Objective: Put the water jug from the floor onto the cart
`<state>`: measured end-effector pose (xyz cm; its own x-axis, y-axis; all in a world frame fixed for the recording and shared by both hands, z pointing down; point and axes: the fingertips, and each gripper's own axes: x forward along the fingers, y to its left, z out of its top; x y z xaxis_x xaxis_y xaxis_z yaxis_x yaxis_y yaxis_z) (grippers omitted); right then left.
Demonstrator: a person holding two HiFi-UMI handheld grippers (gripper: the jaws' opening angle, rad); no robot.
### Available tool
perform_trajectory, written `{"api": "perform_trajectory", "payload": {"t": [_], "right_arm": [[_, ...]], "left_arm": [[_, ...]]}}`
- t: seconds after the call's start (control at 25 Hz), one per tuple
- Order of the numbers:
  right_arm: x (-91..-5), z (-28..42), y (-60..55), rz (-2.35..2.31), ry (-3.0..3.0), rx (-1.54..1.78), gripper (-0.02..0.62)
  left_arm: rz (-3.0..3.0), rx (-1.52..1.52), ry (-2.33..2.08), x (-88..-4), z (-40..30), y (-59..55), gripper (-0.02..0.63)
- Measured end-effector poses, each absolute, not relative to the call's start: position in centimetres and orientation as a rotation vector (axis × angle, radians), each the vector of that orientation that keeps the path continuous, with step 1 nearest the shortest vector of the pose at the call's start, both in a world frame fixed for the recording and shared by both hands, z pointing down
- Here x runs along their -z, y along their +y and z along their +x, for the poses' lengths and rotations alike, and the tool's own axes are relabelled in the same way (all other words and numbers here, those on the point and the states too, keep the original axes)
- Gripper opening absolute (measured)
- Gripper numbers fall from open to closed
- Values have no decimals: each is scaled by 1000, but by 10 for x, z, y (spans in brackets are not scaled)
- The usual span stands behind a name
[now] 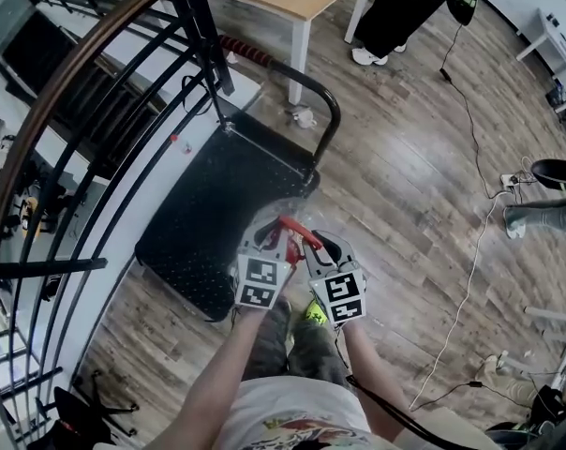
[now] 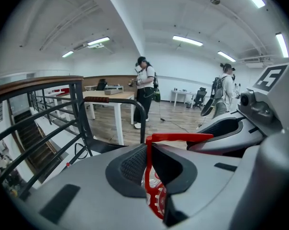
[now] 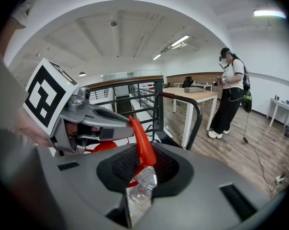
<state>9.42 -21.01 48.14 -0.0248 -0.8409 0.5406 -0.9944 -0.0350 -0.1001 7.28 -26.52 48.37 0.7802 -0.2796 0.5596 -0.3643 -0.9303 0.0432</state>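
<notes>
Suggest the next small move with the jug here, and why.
Probably carry it further forward over the cart deck, then lower. The left claw and right claw are both clamped on the red handle, and the jug seems to hang by the cart's near edge, not yet over its middle.

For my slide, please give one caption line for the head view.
Left gripper and right gripper hold the water jug by its red handle beside the black cart.

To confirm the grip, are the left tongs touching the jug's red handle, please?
Touching: left gripper view shows the left tongs clamped on the red handle.
</notes>
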Motion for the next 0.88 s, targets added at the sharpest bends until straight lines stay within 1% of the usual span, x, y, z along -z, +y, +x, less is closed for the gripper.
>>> {"api": "perform_trajectory", "payload": {"t": [0.28, 0.88], "right_arm": [[-482, 71, -262, 1851, -2006, -644, 75], [-487, 60, -349, 1526, -2256, -595, 74]], "left_arm": [[2792, -836, -636, -480, 45, -315, 32], [2622, -835, -1015, -486, 21, -394, 31]]}}
